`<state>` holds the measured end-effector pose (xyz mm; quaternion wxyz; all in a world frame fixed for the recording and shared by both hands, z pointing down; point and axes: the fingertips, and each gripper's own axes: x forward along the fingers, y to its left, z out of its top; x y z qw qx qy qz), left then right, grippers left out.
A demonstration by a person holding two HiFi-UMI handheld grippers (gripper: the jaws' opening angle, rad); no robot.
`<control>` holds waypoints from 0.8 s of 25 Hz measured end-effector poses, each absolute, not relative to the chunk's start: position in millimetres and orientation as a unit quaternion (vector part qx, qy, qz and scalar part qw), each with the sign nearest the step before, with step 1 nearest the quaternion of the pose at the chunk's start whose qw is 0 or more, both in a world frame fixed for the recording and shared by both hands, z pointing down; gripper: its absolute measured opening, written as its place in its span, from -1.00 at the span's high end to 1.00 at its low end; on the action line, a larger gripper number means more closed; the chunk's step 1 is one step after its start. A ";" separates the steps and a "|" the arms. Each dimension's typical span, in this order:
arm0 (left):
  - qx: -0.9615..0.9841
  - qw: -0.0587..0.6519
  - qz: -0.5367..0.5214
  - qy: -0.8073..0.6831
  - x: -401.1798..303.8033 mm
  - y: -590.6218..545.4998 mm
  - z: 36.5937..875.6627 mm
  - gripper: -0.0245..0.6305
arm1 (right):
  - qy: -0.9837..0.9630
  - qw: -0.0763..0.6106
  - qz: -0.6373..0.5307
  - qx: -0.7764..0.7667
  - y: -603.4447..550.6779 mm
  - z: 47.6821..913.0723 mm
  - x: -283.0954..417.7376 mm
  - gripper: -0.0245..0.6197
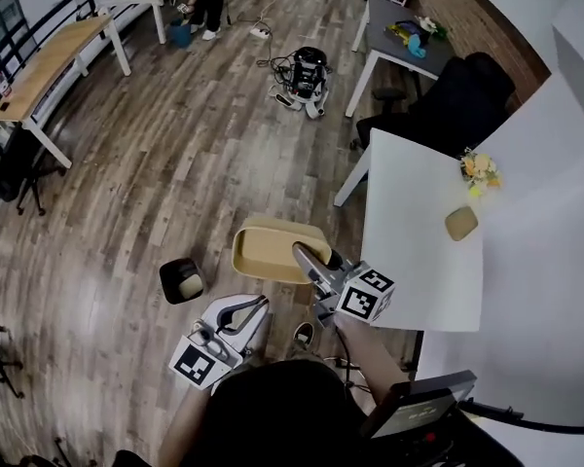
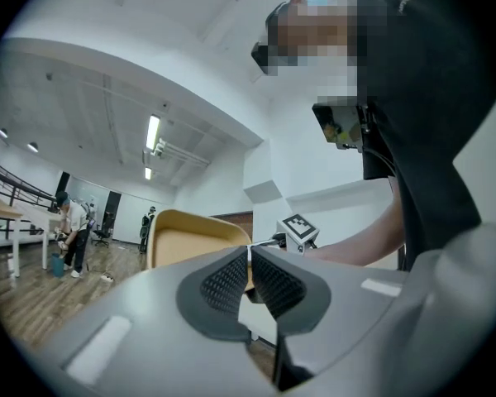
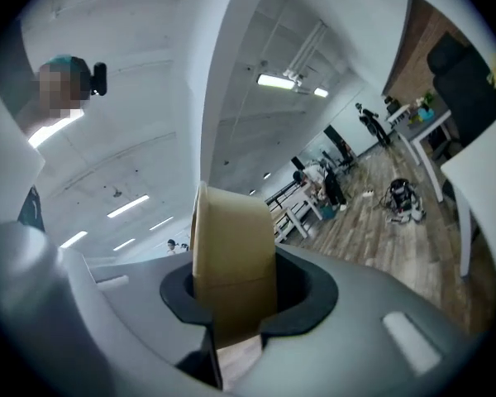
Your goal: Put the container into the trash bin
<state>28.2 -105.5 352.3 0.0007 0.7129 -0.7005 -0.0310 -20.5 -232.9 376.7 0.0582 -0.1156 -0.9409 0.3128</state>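
Note:
The container [image 1: 271, 249] is a shallow tan tray with rounded corners, held out over the wooden floor. My right gripper [image 1: 310, 258] is shut on its near rim. In the right gripper view the tan wall of the container [image 3: 231, 246] fills the gap between the pads. My left gripper [image 1: 256, 307] hangs just below and left of the tray, shut, with nothing in it. Its pads meet in the left gripper view [image 2: 250, 281], and the container [image 2: 190, 238] shows beyond them. The trash bin [image 1: 182, 280] is a small black square tub on the floor, left of the tray, with something pale inside.
A white table [image 1: 419, 261] stands to the right with a small bunch of flowers [image 1: 480, 168] and a tan pad [image 1: 460, 223] on it. A black chair [image 1: 448, 105] is behind it. A device with cables [image 1: 307, 76] lies on the floor farther off. Wooden desks [image 1: 49, 66] line the left.

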 end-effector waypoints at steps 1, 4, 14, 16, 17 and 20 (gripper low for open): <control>0.706 0.003 -0.028 -0.708 22.4 -95.1 353.8 0.88 | -0.933 0.073 0.328 -0.130 -216.9 384.9 -34.1 0.55; 0.687 0.002 -0.017 -0.726 8.6 -66.6 357.3 0.88 | -0.917 0.101 0.348 -0.165 -173.4 400.3 -64.4 0.55; 0.594 0.015 -0.009 -0.804 -38.7 66.9 366.7 0.88 | -0.871 0.201 0.356 -0.272 -19.9 434.1 -132.6 0.55; 0.577 0.027 -0.010 -0.816 -43.1 87.6 371.0 0.88 | -0.855 0.228 0.360 -0.295 6.6 446.0 -139.8 0.55; 0.569 0.032 -0.011 -0.822 -45.1 96.5 374.0 0.88 | -0.847 0.241 0.361 -0.307 19.3 453.2 -142.1 0.55; 0.540 0.047 -0.015 -0.840 -52.9 117.2 384.1 0.88 | -0.822 0.279 0.369 -0.332 48.7 480.7 -148.5 0.55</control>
